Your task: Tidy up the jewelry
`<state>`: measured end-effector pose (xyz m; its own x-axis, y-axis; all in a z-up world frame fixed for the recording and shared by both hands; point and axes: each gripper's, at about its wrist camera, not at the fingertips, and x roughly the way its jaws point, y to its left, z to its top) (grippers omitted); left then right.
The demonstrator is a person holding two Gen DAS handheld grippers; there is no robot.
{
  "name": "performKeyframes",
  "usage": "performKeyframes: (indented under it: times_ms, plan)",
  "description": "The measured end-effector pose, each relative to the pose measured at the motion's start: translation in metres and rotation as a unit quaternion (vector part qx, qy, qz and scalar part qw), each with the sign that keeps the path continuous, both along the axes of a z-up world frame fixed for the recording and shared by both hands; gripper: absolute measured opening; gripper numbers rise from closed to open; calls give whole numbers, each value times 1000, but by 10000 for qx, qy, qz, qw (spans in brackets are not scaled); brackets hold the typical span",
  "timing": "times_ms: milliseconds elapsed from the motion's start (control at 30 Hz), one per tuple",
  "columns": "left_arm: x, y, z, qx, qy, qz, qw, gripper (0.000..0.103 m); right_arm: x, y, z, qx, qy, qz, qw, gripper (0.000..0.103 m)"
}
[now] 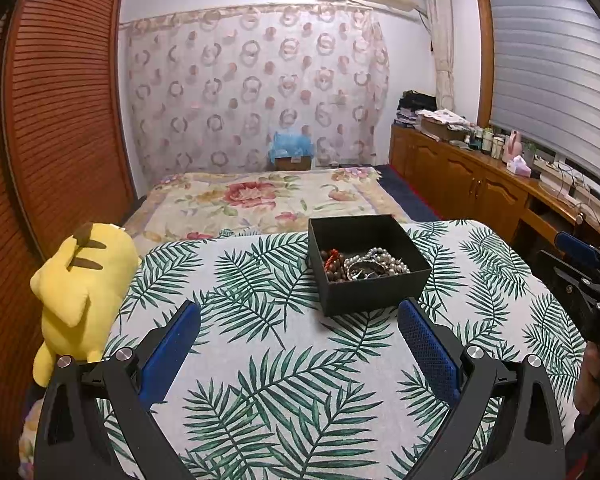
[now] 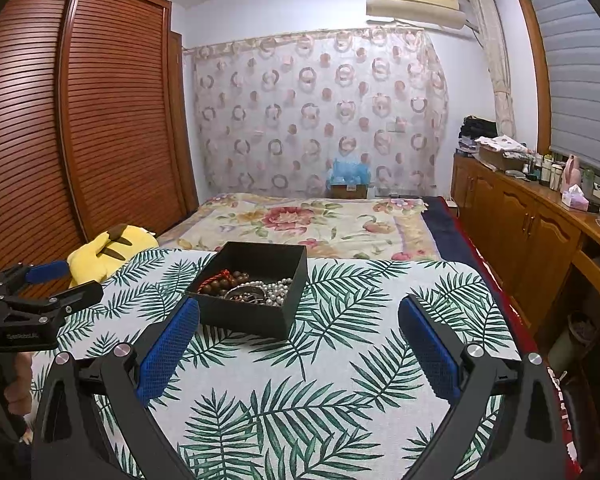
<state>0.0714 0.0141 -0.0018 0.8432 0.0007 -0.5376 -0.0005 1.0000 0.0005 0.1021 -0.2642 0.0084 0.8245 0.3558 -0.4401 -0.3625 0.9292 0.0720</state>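
Note:
A black open box [image 1: 374,294] stands on the leaf-print cloth [image 1: 260,360]. Inside lie a white pearl string [image 1: 384,261], dark brown wooden beads [image 1: 334,268] with a red cord, and a metal bangle. My left gripper [image 1: 300,316] is open and empty, just in front of the box. My right gripper [image 2: 300,316] is open and empty, with the box [image 2: 256,320] ahead and left of centre; the pearls [image 2: 278,290] and brown beads [image 2: 220,282] show inside it. Each gripper appears at the edge of the other's view.
A yellow plush toy [image 1: 80,292] lies at the cloth's left edge. A bed with a floral blanket [image 1: 260,200] is behind. A slatted wooden wardrobe [image 1: 60,120] stands at left, and a wooden cabinet [image 1: 460,176] with clutter at right.

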Motion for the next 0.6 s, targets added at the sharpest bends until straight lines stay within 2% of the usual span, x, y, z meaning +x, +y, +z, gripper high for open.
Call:
performKeyframes:
  times_ms: [600]
  plan:
    - [-7,-2,5,10,-99,-48,9999,95,0,-1,0,3,-5,0,10000,100]
